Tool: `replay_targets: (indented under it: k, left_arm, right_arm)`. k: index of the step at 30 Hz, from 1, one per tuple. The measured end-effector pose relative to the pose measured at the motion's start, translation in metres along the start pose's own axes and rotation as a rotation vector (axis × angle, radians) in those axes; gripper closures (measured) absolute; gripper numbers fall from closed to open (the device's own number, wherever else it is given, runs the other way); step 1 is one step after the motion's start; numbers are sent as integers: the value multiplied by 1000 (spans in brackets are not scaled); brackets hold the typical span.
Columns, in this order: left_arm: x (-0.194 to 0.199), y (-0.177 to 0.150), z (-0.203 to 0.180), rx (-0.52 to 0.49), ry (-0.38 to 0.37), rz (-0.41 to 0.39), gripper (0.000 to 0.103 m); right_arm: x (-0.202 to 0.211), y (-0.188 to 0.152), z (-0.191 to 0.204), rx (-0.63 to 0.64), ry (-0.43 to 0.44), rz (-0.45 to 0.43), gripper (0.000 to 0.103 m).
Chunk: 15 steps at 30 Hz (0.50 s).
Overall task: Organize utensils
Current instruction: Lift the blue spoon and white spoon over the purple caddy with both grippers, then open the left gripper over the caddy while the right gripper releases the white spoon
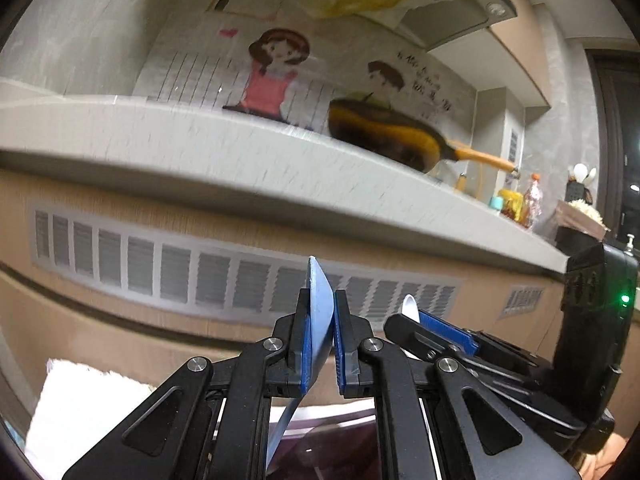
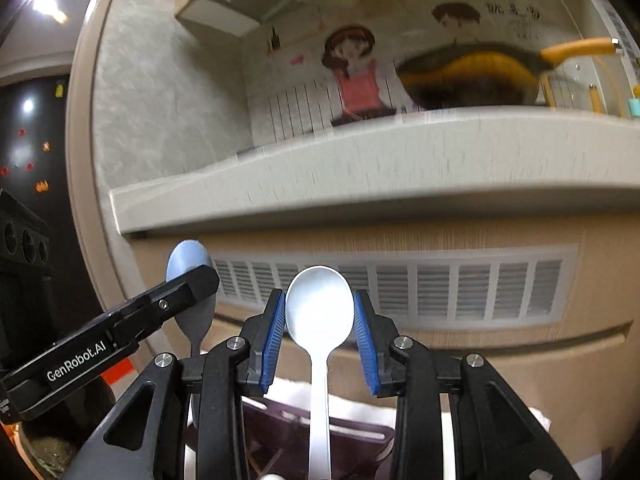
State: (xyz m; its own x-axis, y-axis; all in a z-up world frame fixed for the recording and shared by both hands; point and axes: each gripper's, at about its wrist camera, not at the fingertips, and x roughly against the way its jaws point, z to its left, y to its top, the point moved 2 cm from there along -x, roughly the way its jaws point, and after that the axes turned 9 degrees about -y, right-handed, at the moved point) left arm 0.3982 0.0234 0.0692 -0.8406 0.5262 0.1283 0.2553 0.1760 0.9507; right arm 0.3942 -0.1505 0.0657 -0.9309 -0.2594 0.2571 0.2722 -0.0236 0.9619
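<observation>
L gripper (image 1: 320, 340): clenched on blue spoon (image 1: 318, 304) — bowl edge-on, handle trailing back-down.
R gripper (image 2: 319, 332): grasping white spoon (image 2: 319, 304) by bowl, long axis along fingers.
Relation: both just beside each other, near the counter front (image 2: 360, 184) — purple tray (image 2: 280, 424) below.

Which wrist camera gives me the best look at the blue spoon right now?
The right wrist view: the blue spoon shows its bowl broadside, partly behind the left gripper. In the left wrist view the same spoon is edge-on, a thin blue sliver pinched between the pads.
</observation>
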Motion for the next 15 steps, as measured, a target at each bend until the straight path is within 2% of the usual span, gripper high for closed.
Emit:
replay_targets:
  k: [6, 10, 15]
  left_arm:
    - [-10, -40, 19, 13, 50, 71, 93]
    - [-10, -54, 24, 39, 71, 117, 91]
    - [-5, -61, 18, 34, 91, 144, 91]
  right_arm:
    - [-15, -35, 4, 40, -23, 85, 71]
    - [-19, -55, 3, 48, -30, 150, 71]
    - [-13, -69, 4, 53, -35, 190, 71]
